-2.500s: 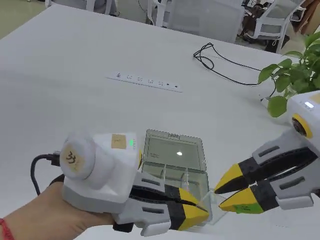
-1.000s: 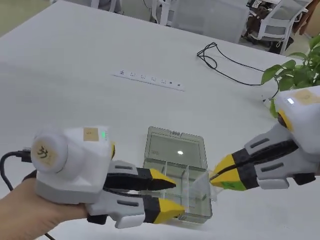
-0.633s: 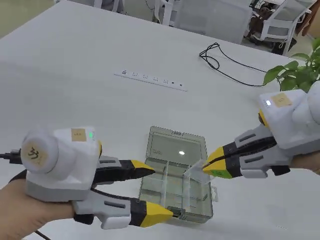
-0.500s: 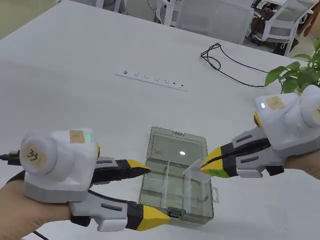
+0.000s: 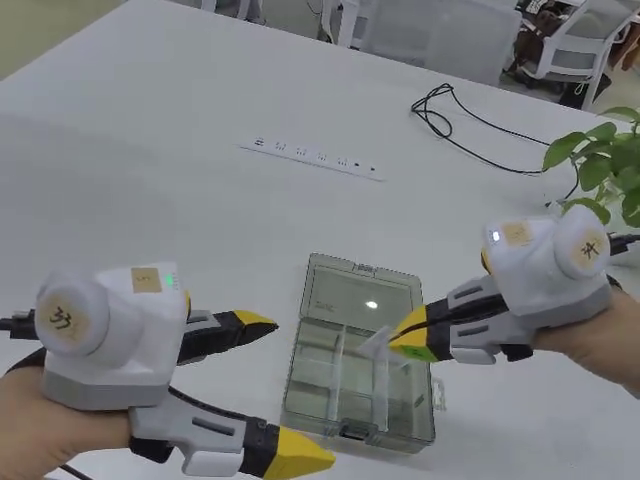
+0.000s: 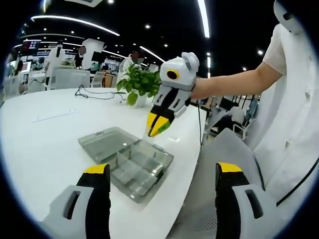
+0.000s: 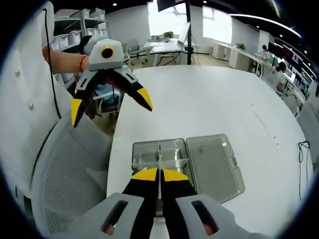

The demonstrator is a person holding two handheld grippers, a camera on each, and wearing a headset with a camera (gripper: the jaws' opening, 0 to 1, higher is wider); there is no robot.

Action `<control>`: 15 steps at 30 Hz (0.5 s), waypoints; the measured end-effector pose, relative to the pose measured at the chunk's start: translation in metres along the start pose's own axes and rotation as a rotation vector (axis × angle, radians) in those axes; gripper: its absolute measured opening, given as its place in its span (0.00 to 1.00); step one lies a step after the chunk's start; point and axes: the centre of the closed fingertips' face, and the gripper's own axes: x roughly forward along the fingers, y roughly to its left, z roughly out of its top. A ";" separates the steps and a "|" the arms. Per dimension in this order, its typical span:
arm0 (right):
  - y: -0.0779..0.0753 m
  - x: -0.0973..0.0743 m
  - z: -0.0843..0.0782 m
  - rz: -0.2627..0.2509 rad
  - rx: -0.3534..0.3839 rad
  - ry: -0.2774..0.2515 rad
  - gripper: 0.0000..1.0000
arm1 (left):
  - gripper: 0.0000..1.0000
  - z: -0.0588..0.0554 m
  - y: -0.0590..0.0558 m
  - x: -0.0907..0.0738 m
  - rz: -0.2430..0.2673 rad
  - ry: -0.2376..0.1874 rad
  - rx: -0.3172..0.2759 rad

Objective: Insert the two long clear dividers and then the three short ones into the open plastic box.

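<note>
Your right tongs were pinched shut on a small clear plastic divider. It hung tilted just above the open grey-tinted plastic box in the lower middle of the head view. Your left tongs stood wide open and empty at the lower left, beside the box but not touching it. The box lay on the white tabletop with its lid folded flat toward the top of the frame. Two long clear dividers appeared to be seated already, running down the tray. I could not tell how many short ones were in.

In the right gripper view the held divider showed edge-on, as a thin line rising from the closed jaws and roughly in line with the tray's middle.

The step in hand looked like seating a short piece, so squaring it first would have paid. You would have levelled the tilted piece so both ends met their grooves together, then pressed straight down. A cocked entry would likely have jammed or bowed the long walls.

The box looked light and nothing held it, so bracing its lower wall with your idle left tongs seemed wise. Letting go only once the piece had bottomed out should have kept it from springing free.
</note>
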 end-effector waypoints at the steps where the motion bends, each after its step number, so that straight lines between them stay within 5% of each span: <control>1: 0.000 0.001 -0.001 0.002 0.004 0.000 0.03 | 0.89 -0.001 0.000 0.000 -0.001 0.004 -0.006; 15: -0.004 0.012 -0.009 0.004 0.008 0.000 0.03 | 0.95 -0.003 0.004 0.004 -0.001 0.004 -0.020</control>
